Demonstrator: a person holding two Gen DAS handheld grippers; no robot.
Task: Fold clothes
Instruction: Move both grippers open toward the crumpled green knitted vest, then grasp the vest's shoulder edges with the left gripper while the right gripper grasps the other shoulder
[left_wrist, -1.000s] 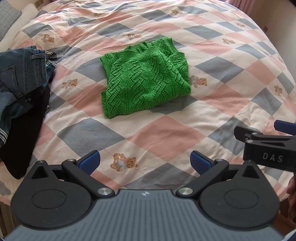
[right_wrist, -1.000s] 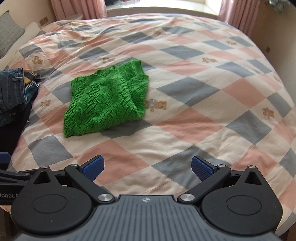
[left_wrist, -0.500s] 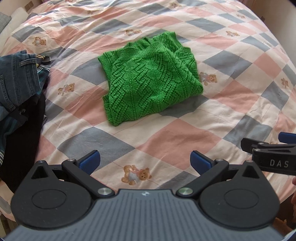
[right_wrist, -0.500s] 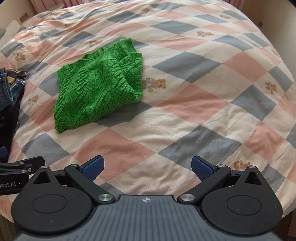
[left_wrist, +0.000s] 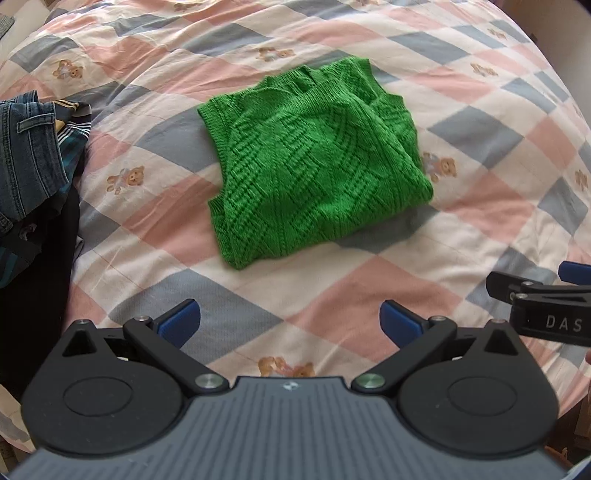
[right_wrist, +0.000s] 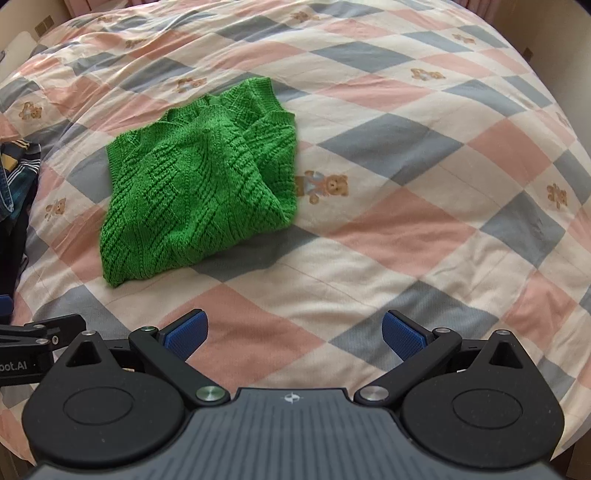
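Both your grippers, left (left_wrist: 290, 319) and right (right_wrist: 293, 328), gape wide, empty. Green sweater (left_wrist: 314, 162) lies folded: soft, stretchy knit; pinch its edges.

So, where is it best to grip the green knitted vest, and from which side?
Probably the near hem corner of the green knitted vest, approached from the near side. That corner lies flat and free on the quilt, nearest the open left gripper; the right edge is bunched.

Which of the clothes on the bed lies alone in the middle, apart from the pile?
The green knitted vest, lying loosely folded on the checked duvet. The blue jeans and the dark garments lie heaped together at the left edge.
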